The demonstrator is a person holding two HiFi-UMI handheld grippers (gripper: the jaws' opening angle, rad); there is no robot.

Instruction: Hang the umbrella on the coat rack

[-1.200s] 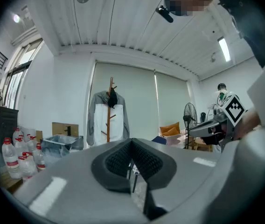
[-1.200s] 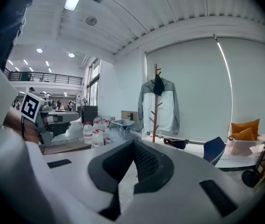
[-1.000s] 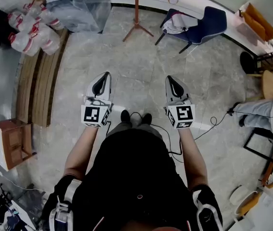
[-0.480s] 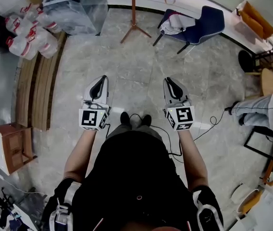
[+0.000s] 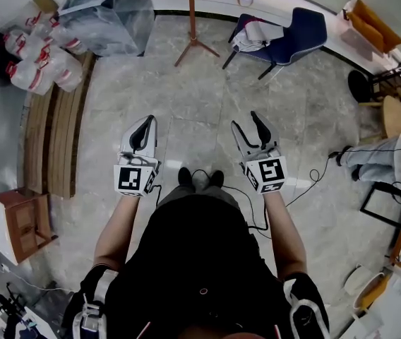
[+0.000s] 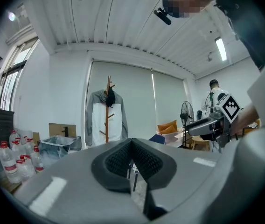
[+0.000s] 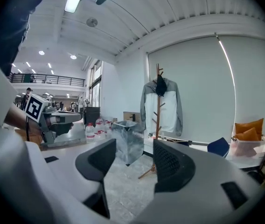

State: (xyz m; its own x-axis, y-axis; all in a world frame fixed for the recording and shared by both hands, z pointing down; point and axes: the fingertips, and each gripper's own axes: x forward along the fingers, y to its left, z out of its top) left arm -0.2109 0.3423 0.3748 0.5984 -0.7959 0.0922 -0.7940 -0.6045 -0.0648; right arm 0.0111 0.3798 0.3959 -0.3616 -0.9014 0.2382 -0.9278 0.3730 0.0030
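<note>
The wooden coat rack (image 5: 192, 20) stands at the far side of the floor, its foot spread on the tiles. A grey and white jacket (image 6: 105, 118) and a small dark thing hang on the coat rack (image 7: 159, 115). I cannot make out an umbrella in any view. My left gripper (image 5: 142, 127) points level at the rack, jaws shut and empty; its pads (image 6: 123, 160) meet. My right gripper (image 5: 247, 121) is beside it, and its jaws have just been opening with nothing between them. The right gripper (image 7: 133, 158) frames the rack's foot.
A blue chair (image 5: 296, 32) with cloth on it stands right of the rack. A clear plastic bin (image 5: 109, 9) and water bottles (image 5: 34, 62) are at the left, by a wooden platform (image 5: 54, 129). A seated person's legs (image 5: 373, 159) and a cable (image 5: 313, 179) lie at the right.
The right gripper's jaws have parted from shut to open. Both hands stay in place; the left gripper has not changed.
</note>
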